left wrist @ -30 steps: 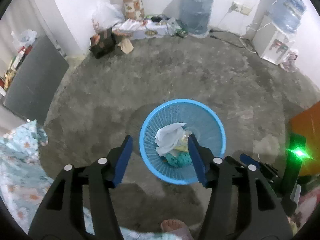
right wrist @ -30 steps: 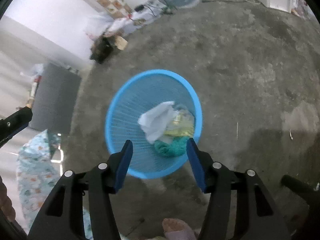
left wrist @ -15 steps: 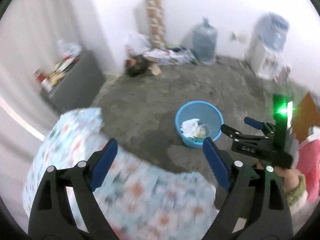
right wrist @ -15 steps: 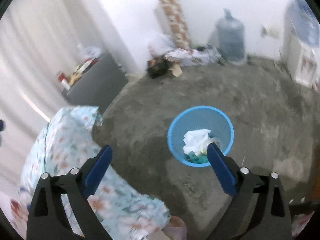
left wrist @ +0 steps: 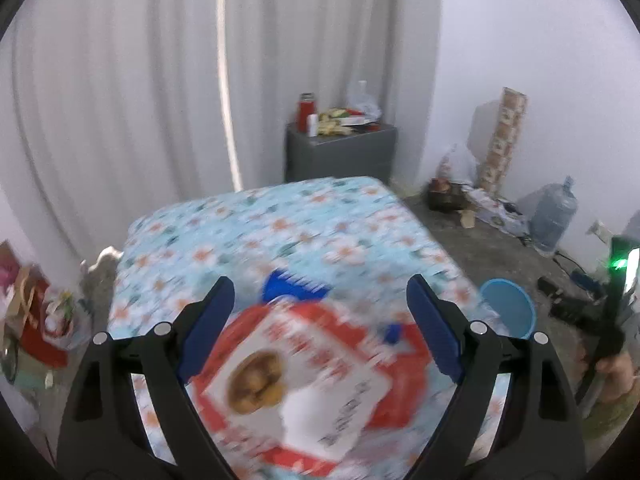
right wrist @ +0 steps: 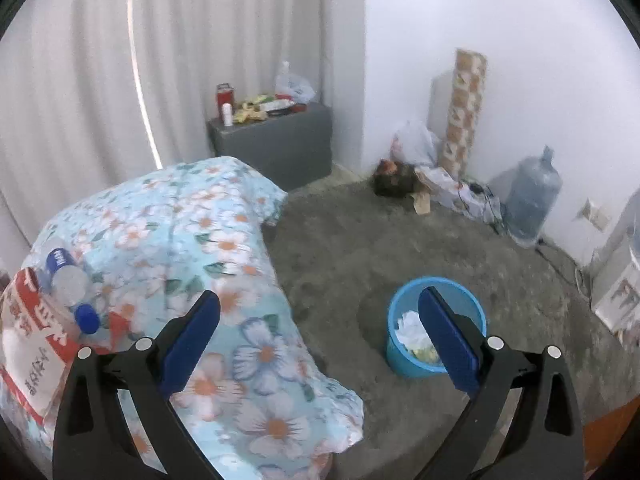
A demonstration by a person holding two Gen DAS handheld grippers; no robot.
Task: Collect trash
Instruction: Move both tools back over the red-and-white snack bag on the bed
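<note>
A red and white snack bag (left wrist: 308,380) lies on the floral-covered table (left wrist: 280,224), blurred, just below my open, empty left gripper (left wrist: 320,324). A blue-capped plastic bottle (right wrist: 70,286) lies beside the bag (right wrist: 32,352) in the right wrist view. The blue mesh trash basket (right wrist: 404,356) stands on the floor holding crumpled paper; it also shows in the left wrist view (left wrist: 506,312). My right gripper (right wrist: 320,340) is open and empty, between table edge and basket.
A grey cabinet (right wrist: 280,148) with bottles and clutter stands by the curtain. Bags, a patterned column (right wrist: 464,108) and a water jug (right wrist: 530,200) line the far wall. A white appliance (right wrist: 620,280) is at the right. The floor is rough grey concrete.
Both grippers rose and swung left, away from over the basket toward the floral table. The snack bag and bottle came into view. Both stayed open.
</note>
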